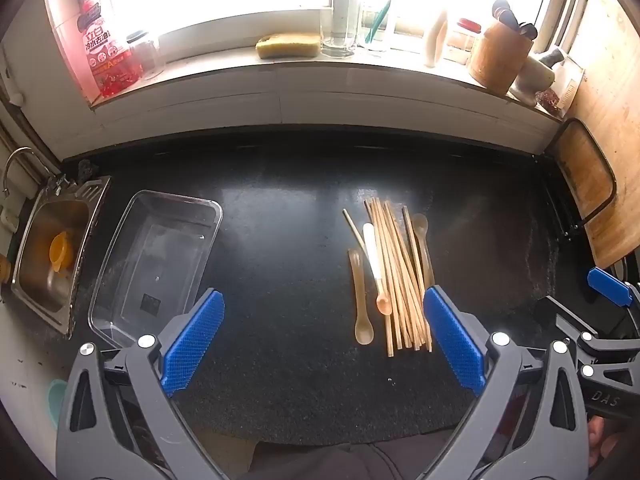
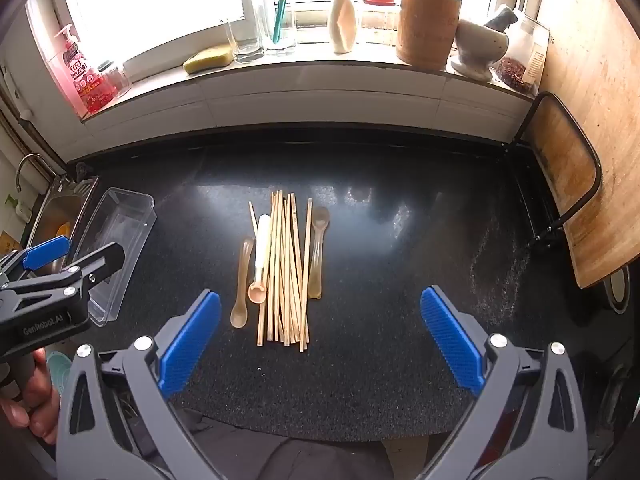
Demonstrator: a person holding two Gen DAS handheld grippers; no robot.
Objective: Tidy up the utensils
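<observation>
From the left wrist, the left tool (image 1: 324,338) hangs with jaws spread wide and holding nothing; the chopsticks (image 1: 400,280) and spoons lie ahead toward its right finger, long axes running away from it, the clear tray (image 1: 120,280) off left.

From the right wrist, the right tool (image 2: 320,338) is likewise spread and empty. The chopsticks (image 2: 286,272) sit just left of centre on the bench (image 2: 400,220), probably nearer this hand.

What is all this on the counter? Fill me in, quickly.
A person holds a gripper in each hand over a black countertop, and both the left gripper and the right gripper are open and hold nothing. A pile of wooden chopsticks and a few spoons lies loose in the middle. A clear plastic container sits empty beside the sink. No utensil is sorted yet.
</observation>
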